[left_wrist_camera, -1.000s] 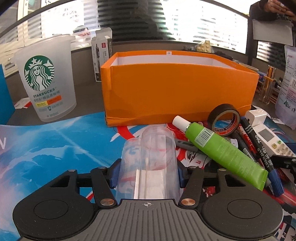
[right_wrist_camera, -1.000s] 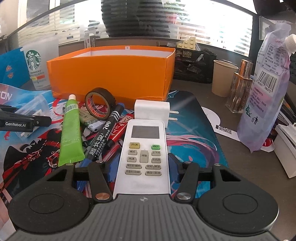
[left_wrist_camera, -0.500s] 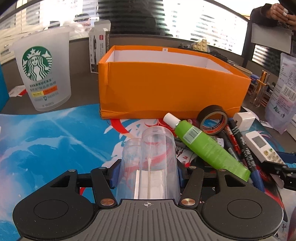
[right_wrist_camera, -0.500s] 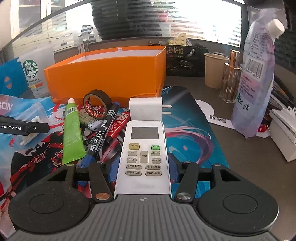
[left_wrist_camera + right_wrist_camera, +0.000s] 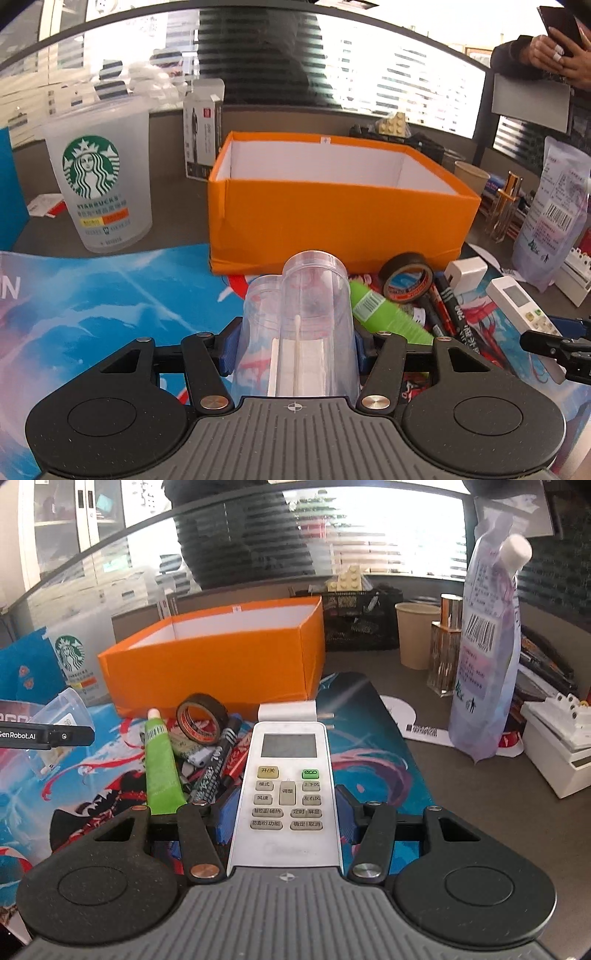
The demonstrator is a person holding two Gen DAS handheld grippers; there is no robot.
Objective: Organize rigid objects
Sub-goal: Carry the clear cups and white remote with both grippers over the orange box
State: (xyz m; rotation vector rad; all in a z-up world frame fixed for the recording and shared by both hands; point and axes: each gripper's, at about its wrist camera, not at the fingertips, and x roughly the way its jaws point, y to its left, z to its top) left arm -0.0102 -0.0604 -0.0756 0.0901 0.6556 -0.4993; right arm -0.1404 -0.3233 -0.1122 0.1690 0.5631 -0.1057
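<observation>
Orange box [image 5: 332,218]: ahead of both grippers, open-topped, white inside, floor hidden by near wall. Contents not visible.

Clear plastic container [image 5: 314,325]: pinched between blue pads of left gripper [image 5: 295,338], jaws part-spread around its sides; lower end cut off behind gripper body. Cotton swab seen through wall; other contents hard to make out.

White remote control [image 5: 286,786]: clamped between pads of right gripper [image 5: 286,814], jaws part-spread; bottom end hidden by gripper body. Green "eco" button legible; other key labels in Chinese.

Ahead-left of right gripper, heaped on printed mat [image 5: 369,746]: green tube [image 5: 160,768], tape roll [image 5: 201,718], markers [image 5: 216,771], partly overlapped. White charger [image 5: 288,712] just beyond remote, mostly hidden.

Far left of box: frosted cup [image 5: 99,184] marked "STARBUCKS". Left gripper side reads "GenRobot.AI" in right view. Right of right gripper: spouted pouch [image 5: 487,646] with barcode, small print illegible.
</observation>
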